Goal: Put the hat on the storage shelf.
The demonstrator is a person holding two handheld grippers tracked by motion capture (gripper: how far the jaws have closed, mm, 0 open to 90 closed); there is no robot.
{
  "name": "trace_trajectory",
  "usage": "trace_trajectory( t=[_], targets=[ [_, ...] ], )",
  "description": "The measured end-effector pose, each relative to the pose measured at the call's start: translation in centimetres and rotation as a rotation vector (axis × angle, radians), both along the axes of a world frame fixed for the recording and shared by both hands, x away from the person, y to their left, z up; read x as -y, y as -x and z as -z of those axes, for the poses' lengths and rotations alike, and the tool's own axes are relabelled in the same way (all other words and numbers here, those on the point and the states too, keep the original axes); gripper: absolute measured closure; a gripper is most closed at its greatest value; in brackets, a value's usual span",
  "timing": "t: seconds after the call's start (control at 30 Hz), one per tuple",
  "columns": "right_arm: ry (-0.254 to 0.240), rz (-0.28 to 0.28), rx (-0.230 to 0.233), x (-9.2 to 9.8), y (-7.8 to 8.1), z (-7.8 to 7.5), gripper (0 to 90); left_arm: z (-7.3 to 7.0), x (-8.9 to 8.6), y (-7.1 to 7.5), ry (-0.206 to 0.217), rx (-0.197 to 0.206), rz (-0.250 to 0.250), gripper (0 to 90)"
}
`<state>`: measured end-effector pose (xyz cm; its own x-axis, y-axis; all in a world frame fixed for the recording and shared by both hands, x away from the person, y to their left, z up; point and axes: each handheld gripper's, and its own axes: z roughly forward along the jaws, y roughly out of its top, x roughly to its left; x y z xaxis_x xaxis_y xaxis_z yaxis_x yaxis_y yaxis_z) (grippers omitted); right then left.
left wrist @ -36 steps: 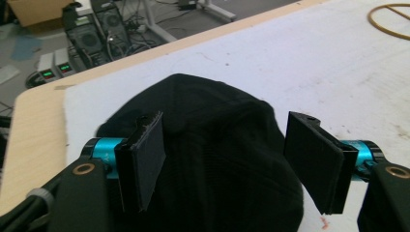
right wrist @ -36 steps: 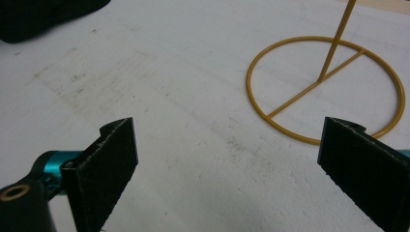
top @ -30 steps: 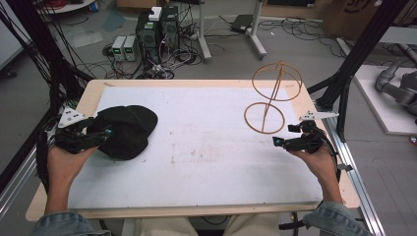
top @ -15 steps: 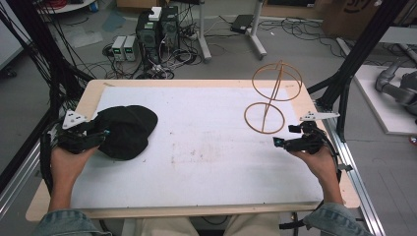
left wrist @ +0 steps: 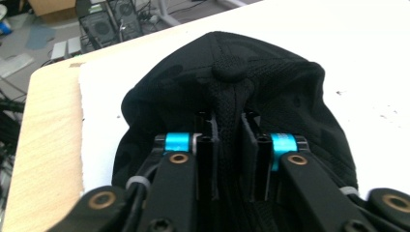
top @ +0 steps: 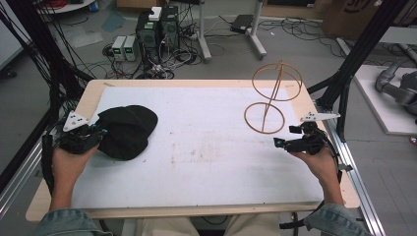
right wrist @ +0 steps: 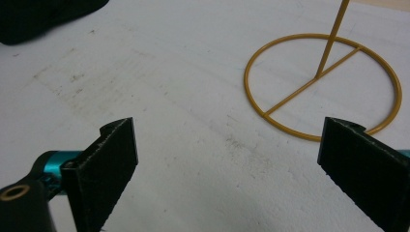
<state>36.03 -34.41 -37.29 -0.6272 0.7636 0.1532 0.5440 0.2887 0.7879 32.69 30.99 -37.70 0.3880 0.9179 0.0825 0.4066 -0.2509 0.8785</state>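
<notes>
Fabric of the black cap (left wrist: 232, 96) sits pinched in the just-closing left claw (left wrist: 231, 145); right claw (right wrist: 227, 164) gapes wide.

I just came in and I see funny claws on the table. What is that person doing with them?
A person holds a gripper in each hand at a white table. The left gripper has just been closing its jaws and now pinches a fold of the black cap lying at the table's left side. The right gripper rests on the table with its jaws wide open and nothing between them, close to the gold wire stand, which stands upright and bare.
</notes>
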Motion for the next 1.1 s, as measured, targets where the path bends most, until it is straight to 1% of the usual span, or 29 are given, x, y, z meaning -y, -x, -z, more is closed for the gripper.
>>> trace_trajectory(
  t=[0.07,0.1,0.13,0.17,0.2,0.3,0.43,0.47,0.57,0.6,0.63,0.67,0.7,0.73,0.77,0.8,0.87,0.9,0.93,0.97,1.0,1.03,1.1],
  targets=[
    [0.003,0.000,0.000,0.0,0.0,0.0,6.6,0.0,0.1,0.1,-0.001,0.010,0.015,83.6],
    [0.003,0.001,-0.002,0.0,0.0,0.0,6.6,0.0,0.1,0.1,-0.001,0.010,0.015,84.6],
    [0.004,0.001,0.001,0.0,0.0,0.1,6.6,-0.2,0.3,0.1,-0.002,0.021,0.023,85.2],
    [0.003,0.001,0.001,0.1,0.0,0.1,6.7,-0.2,0.3,0.1,-0.002,0.021,0.023,85.6],
    [0.002,0.003,-0.003,0.1,0.0,0.1,6.7,-0.4,0.4,0.1,-0.001,0.030,0.036,85.9],
    [0.000,0.004,-0.003,0.2,0.0,0.1,6.6,-0.6,0.7,0.1,-0.004,0.045,0.042,86.3],
    [-0.008,0.007,0.001,0.5,0.1,0.1,6.6,-1.1,1.1,0.1,-0.011,0.066,0.062,86.6],
    [-0.013,0.010,-0.004,0.5,0.1,0.1,6.6,-1.3,1.2,0.1,-0.009,0.072,0.068,86.7],
    [-0.018,0.011,-0.003,0.7,0.1,0.1,6.6,-1.6,1.2,-0.3,0.013,0.092,0.100,86.7],
    [-0.021,0.011,-0.005,0.8,0.1,0.2,6.6,-1.7,1.1,-0.4,0.016,0.092,0.110,86.7],
    [-0.021,0.011,-0.001,0.8,0.1,0.2,6.6,-1.7,1.1,-0.4,0.016,0.092,0.110,86.7],
    [-0.023,0.013,-0.002,0.9,0.2,0.1,6.6,-1.9,1.0,-0.8,0.030,0.094,0.134,86.7],
    [-0.023,0.013,-0.002,0.9,0.2,0.1,6.6,-1.9,1.0,-0.8,0.030,0.094,0.134,86.7],
    [-0.023,0.012,0.002,0.9,0.2,0.1,6.6,-2.0,1.0,-1.0,0.041,0.098,0.141,86.7],
    [-0.025,0.012,0.003,1.0,0.2,0.1,6.7,-2.3,0.9,-1.2,0.044,0.102,0.148,86.7],
    [-0.025,0.015,0.000,1.0,0.2,0.1,6.6,-2.9,0.7,-1.6,0.047,0.111,0.162,86.7],
    [-0.024,0.016,0.000,1.0,0.2,0.1,6.6,-3.2,0.6,-1.8,0.050,0.116,0.169,86.7],
    [-0.021,0.013,0.000,1.0,0.2,0.2,6.6,-3.8,0.2,-2.3,0.072,0.127,0.180,86.7],
    [-0.021,0.014,-0.003,1.0,0.2,0.2,6.6,-3.8,0.2,-2.3,0.072,0.127,0.180,86.7],
    [-0.021,0.013,-0.004,1.0,0.2,0.2,6.6,-4.8,-0.2,-3.1,0.088,0.134,0.195,86.8],
    [-0.023,0.016,-0.005,1.0,0.1,0.3,6.6,-5.3,-0.4,-3.5,0.089,0.139,0.202,86.8],
    [-0.025,0.014,-0.004,0.9,0.1,0.3,6.6,-5.3,-0.4,-3.5,0.089,0.139,0.202,86.8],
    [-0.024,0.012,-0.008,0.9,0.2,0.3,6.6,-6.4,-0.5,-4.5,0.103,0.150,0.228,86.8]
  ],
)
